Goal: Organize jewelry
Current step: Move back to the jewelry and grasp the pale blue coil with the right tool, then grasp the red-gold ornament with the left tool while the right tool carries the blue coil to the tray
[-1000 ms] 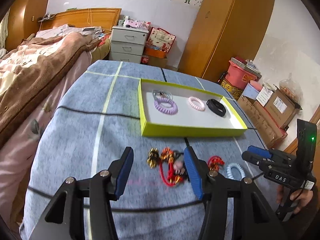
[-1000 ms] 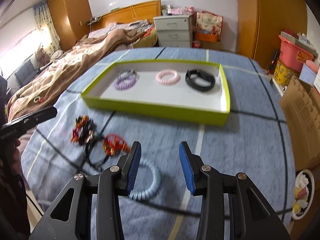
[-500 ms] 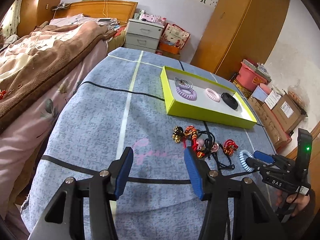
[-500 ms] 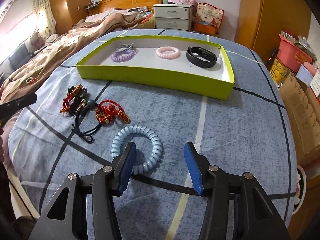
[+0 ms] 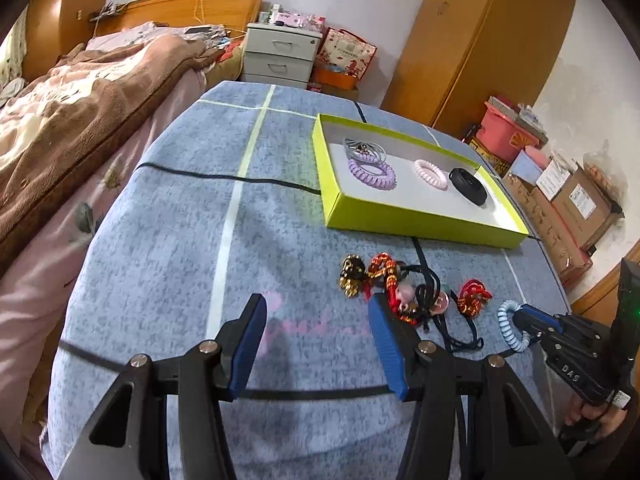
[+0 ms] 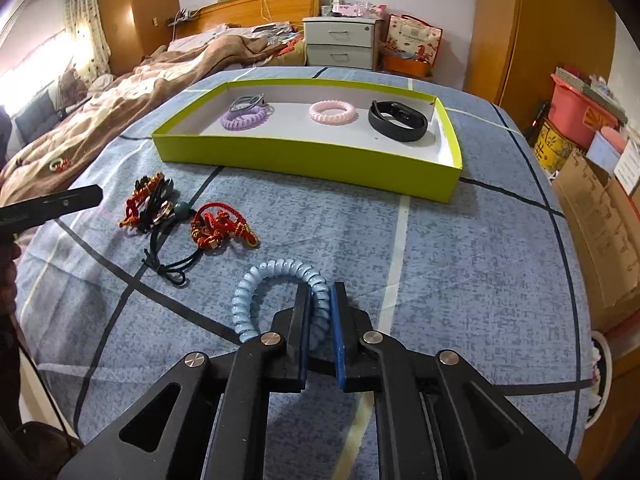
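Observation:
My right gripper (image 6: 320,300) is shut on a light blue spiral bracelet (image 6: 260,284) lying on the blue cloth; it also shows in the left wrist view (image 5: 505,328). My left gripper (image 5: 316,320) is open and empty, just left of a tangle of red, gold and black corded jewelry (image 5: 396,284), also in the right wrist view (image 6: 160,204). A smaller red knotted bracelet (image 6: 218,230) lies beside it. The yellow-green tray (image 6: 304,160) holds a purple spiral bracelet (image 6: 244,118), a pink one (image 6: 332,112) and a black band (image 6: 396,120).
The table carries a blue cloth with pale and dark stripes (image 5: 224,240). A bed with a brown blanket (image 5: 60,120) runs along the left side. Cardboard boxes (image 6: 600,216) stand off the right edge. A bedside drawer unit (image 6: 340,42) and wardrobe stand behind.
My right gripper has closed on the light blue spiral bracelet, which it straddled open half a second ago. My left gripper has pulled back from the tangle and stays open.

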